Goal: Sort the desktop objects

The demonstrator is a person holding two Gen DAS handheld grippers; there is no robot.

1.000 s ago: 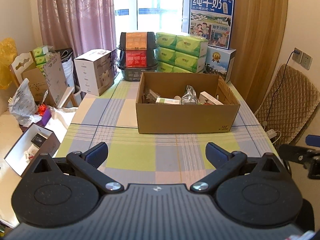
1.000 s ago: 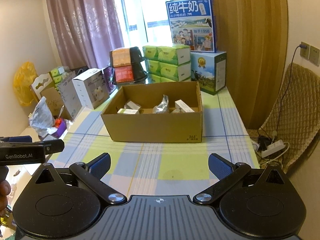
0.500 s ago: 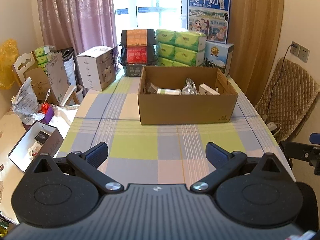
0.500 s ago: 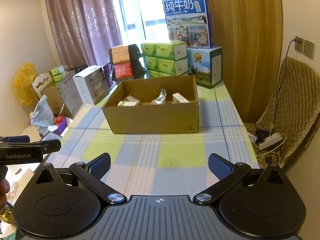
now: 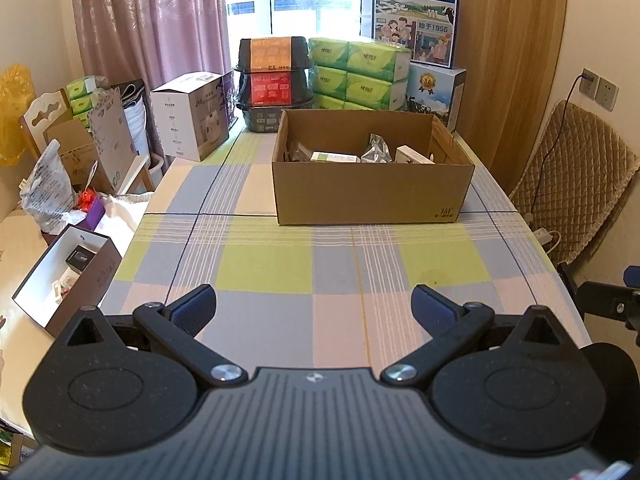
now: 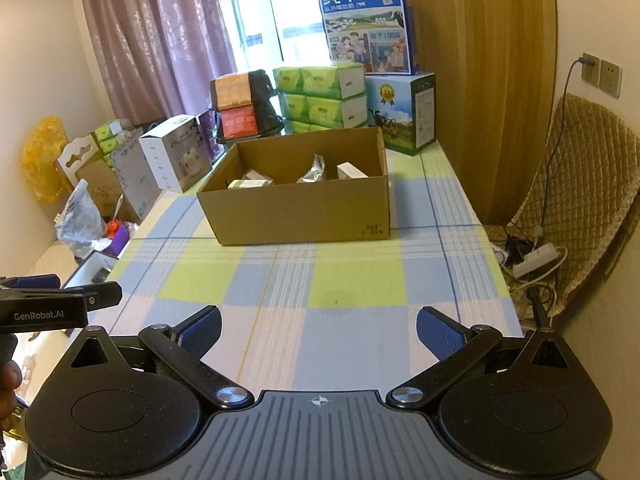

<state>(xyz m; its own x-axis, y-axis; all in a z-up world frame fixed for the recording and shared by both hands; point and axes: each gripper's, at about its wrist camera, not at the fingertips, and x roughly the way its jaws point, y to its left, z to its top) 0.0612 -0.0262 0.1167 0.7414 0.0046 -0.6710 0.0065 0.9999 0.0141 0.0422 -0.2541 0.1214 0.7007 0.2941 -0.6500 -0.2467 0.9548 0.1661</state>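
Both grippers hang over the near end of the checked surface (image 5: 264, 268), each with its fingers spread wide apart and holding nothing: the left gripper (image 5: 314, 306) and the right gripper (image 6: 319, 328). Well ahead of them sits an open cardboard box (image 5: 372, 192). Inside it lie a crumpled silver foil pouch (image 5: 376, 148), a white carton (image 5: 414, 156) and a green-and-white packet (image 5: 334, 157).

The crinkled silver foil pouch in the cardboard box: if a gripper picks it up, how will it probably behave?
The silver foil pouch looks creased and bent, so it will probably flex and crumple instead of staying stiff. Its shiny film may be slippery between the jaws. It leans among small cartons inside the cardboard box, so it seems light and may shift if touched.
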